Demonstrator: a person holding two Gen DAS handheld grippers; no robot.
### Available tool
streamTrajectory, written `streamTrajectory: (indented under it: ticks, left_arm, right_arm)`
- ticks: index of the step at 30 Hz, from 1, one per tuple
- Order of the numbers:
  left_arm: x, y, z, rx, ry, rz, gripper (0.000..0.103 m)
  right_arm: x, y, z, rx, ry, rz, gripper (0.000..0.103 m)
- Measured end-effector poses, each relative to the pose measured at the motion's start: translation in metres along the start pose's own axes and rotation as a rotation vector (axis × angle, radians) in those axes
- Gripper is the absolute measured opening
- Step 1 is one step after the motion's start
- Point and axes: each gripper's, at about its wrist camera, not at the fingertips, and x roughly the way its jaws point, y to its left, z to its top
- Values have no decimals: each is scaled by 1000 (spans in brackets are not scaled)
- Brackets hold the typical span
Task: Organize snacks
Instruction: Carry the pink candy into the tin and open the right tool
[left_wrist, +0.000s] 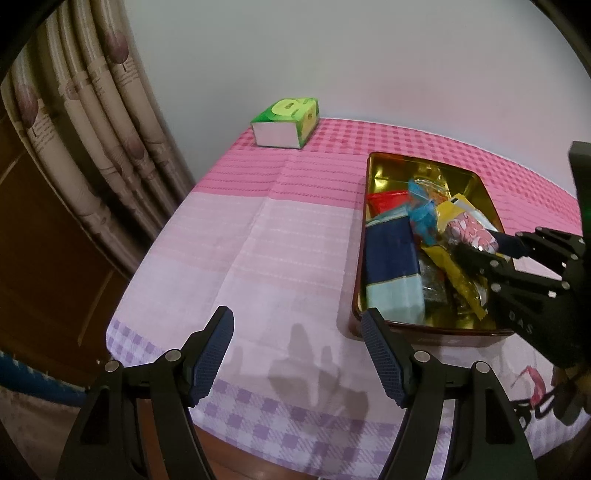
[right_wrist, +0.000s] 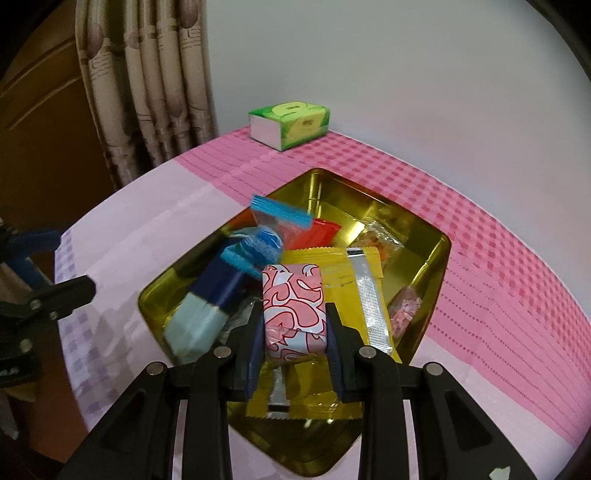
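Snacks fill most of the gold tin (right_wrist: 436, 254) that sits on the pink-checked tabletop (left_wrist: 258, 240): a yellow packet (right_wrist: 340, 266), a navy-and-pale-blue box (left_wrist: 391, 273), a red packet (right_wrist: 321, 230), blue-edged clear packets (right_wrist: 280, 216) and a few small wrapped sweets along the far wall. The right gripper (right_wrist: 295, 332) has its jaws drawn narrow on a pink-and-white wrapped block (right_wrist: 293, 306), pinching it by the near end while the rest juts forward over the yellow packet, above the tin's contents. The left gripper (left_wrist: 295, 354) hangs over the bare cloth just beside the tin's near corner, jaws standing wide with nothing between them. The main risk, as I judge it, is in the release: the block would land on a sloping heap of slick wrappers, so it could slide toward the wall or tip against the navy box instead of lying flat. The grip is also on one end only, so the wrapper could give and the block pivot downward if the hand jerks. Lowering further might press the yellow packet and nudge the loose blue-edged packets over the rim. The green tissue pack (left_wrist: 286, 122) at the far edge is well clear.
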Motion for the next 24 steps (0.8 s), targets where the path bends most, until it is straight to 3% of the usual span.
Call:
streamTrajectory:
  ticks: [10, 18, 24]
  left_arm:
    - [0, -13, -3, 32, 1, -6, 72]
    - [-4, -25, -6, 61, -10, -2, 72]
    - [-7, -27, -7, 63, -13, -2, 72]
  right_arm:
    - [-2, -3, -3, 55, 7, -6, 32]
    - [-23, 0, -4, 85, -18, -31, 72]
    - [-41, -5, -9, 133, -6, -50, 89]
